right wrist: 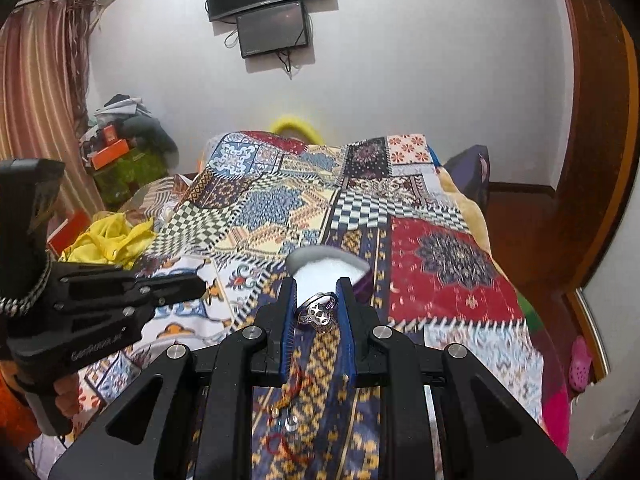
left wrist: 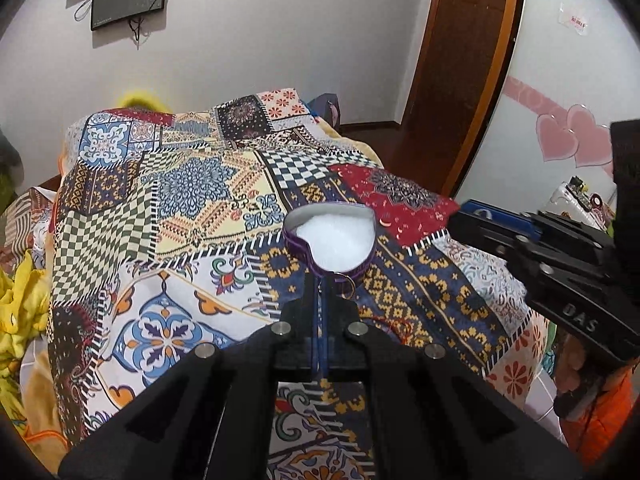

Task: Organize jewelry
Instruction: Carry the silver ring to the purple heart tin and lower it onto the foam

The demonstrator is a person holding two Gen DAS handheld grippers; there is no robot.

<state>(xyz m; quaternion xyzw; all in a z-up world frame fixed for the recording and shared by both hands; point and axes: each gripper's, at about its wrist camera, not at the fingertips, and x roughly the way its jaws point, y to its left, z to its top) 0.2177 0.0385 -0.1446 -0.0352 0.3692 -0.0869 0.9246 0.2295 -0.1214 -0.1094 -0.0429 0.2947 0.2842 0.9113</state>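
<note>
A purple heart-shaped jewelry box [left wrist: 329, 240] with white padding lies open on the patchwork bedspread [left wrist: 192, 208]. My left gripper [left wrist: 322, 280] is shut, its tips right at the box's near point; whether it pinches the rim I cannot tell. My right gripper [right wrist: 318, 304] is shut on a silver ring [right wrist: 318, 312] with a patterned top, held just in front of the box [right wrist: 332, 268]. A red cord piece [right wrist: 296, 392] and small metal bits [right wrist: 286, 420] lie on the bedspread below the right gripper.
The bed runs toward a white wall with two dark screens [right wrist: 272, 4]. Yellow cloth [right wrist: 112, 240] and clutter lie at the left. A wooden door frame [left wrist: 460, 80] stands right. The right gripper's body shows in the left view [left wrist: 560, 268].
</note>
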